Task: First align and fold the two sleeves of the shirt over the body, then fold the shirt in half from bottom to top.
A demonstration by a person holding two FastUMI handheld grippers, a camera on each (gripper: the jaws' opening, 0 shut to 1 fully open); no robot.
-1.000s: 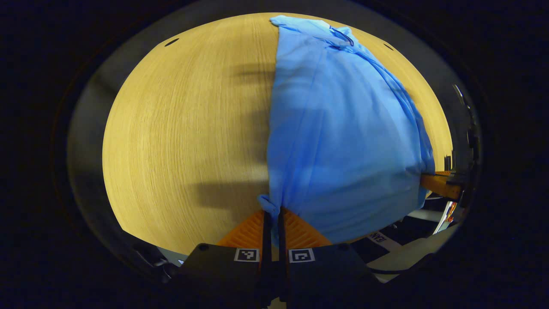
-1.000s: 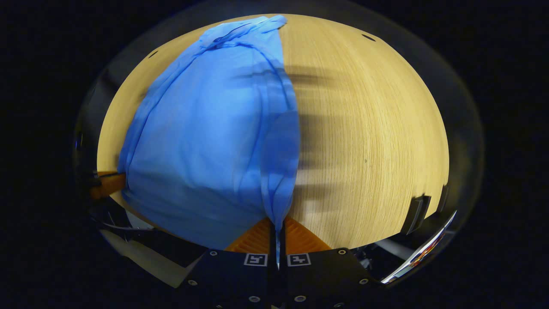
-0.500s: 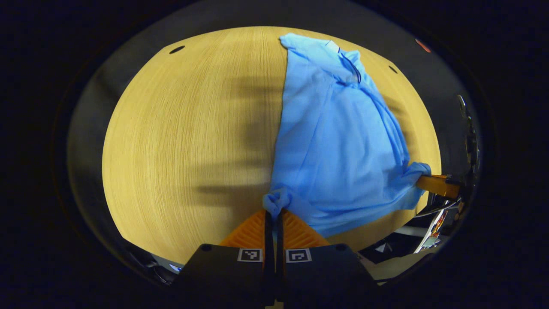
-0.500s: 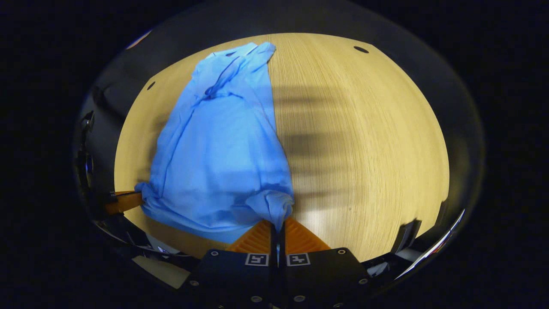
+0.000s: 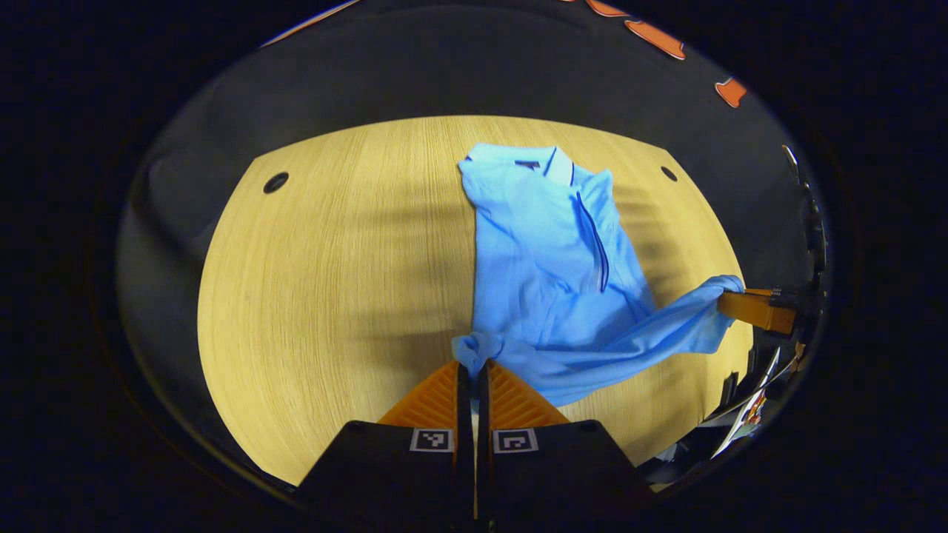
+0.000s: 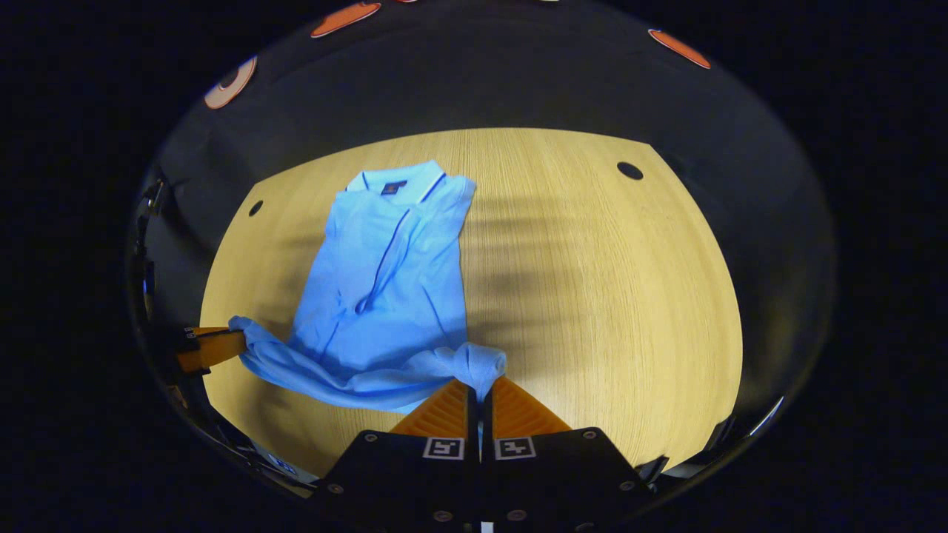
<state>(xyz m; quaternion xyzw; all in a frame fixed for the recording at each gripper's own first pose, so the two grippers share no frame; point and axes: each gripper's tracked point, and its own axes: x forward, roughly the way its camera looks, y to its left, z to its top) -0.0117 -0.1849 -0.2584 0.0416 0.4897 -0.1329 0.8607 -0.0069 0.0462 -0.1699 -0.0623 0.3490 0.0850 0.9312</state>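
Ahead of both, the shirt runs lengthwise toward the desk's far edge; my left hand-held gripper and right hand-held gripper each clench a near hem corner.

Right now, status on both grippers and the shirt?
Left gripper and right gripper each shut on the light blue polo shirt, at its hem corners. Hem raised, collar end flat on the wooden table. Nothing in the way.

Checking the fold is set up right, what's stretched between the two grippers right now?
The blue shirt's bottom hem spans from the left gripper to the right gripper, both shut on it, seen in both gripper views.
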